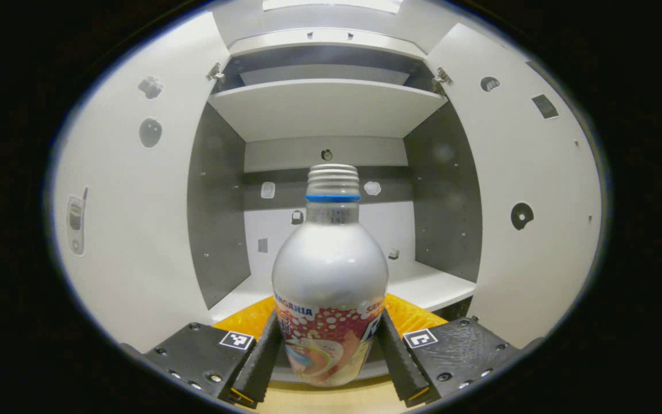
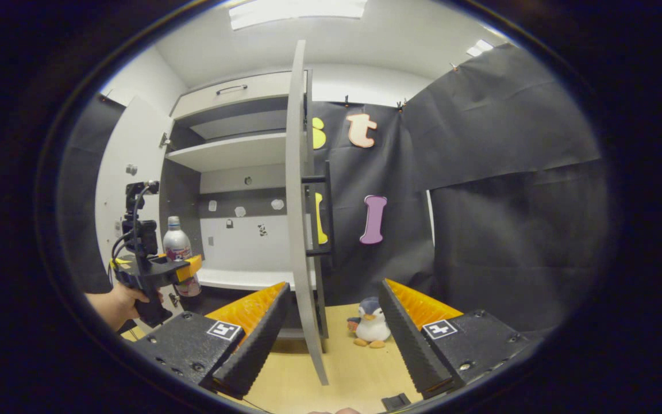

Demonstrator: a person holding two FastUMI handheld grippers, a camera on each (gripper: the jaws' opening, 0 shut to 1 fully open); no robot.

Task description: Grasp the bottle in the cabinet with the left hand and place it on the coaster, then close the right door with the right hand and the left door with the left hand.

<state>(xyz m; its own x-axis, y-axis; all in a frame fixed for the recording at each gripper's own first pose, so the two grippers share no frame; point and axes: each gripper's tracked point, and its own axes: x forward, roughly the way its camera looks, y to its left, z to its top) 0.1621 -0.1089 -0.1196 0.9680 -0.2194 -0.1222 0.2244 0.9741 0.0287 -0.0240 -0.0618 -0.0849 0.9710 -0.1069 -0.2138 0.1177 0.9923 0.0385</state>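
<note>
A silver bottle (image 1: 331,276) with a screw cap and a colourful label stands upright between the fingers of my left gripper (image 1: 329,315), which is shut on its lower body. It hangs just in front of the open cabinet's lower shelf (image 1: 428,284). In the right gripper view a hand holds that left gripper (image 2: 189,270) with the bottle (image 2: 177,247) at the cabinet's front left. My right gripper (image 2: 334,284) is open with nothing in it, close to the right door (image 2: 298,201), which I see edge-on and swung wide open. The left door (image 1: 135,201) is open too.
An upper shelf (image 1: 325,106) spans the cabinet above the bottle. A dark bar handle (image 2: 326,210) sits on the right door's outer face. A small penguin toy (image 2: 371,329) sits on the wooden table (image 2: 348,368) behind that door. Black cloth hangs at the right.
</note>
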